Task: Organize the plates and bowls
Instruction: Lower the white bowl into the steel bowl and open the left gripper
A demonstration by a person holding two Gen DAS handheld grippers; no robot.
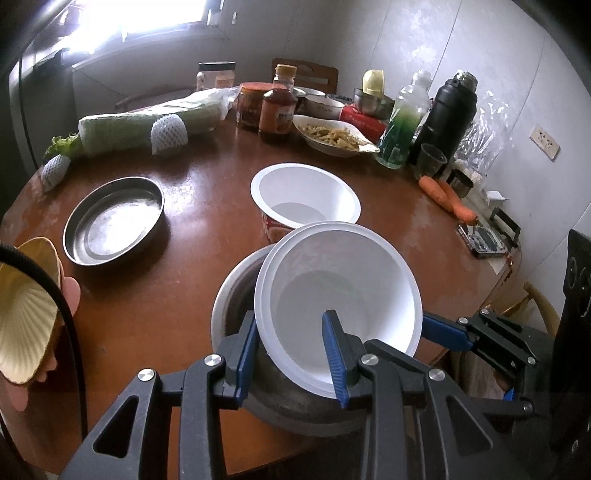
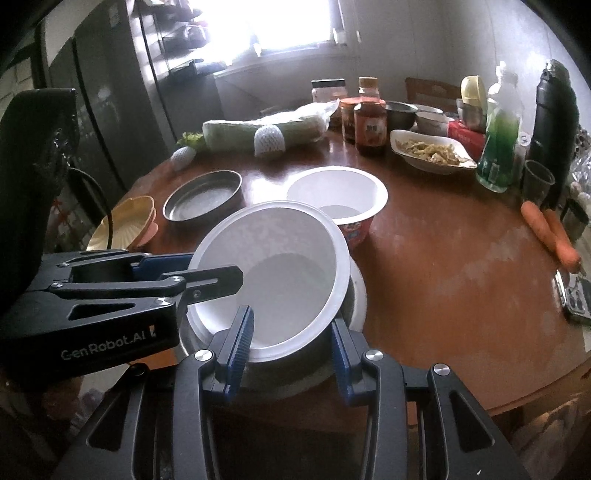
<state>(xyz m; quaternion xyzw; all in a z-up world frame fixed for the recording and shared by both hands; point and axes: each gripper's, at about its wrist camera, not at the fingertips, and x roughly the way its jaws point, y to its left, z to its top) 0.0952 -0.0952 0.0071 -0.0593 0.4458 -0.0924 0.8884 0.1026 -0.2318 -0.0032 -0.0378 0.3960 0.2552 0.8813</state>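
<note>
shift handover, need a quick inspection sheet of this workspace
surface: round brown table, worn patches
job's things: tilted white bowl over a grey bowl; paper cup bowl; steel pan; yellow dish at the edge
clutter: cabbage, sauce bottle, food plate, green bottle, flask, carrots
grippers: left tool and right tool both clamp the white bowl's rim
cables: black cable at left
surroundings: window, fridge, chair
</note>
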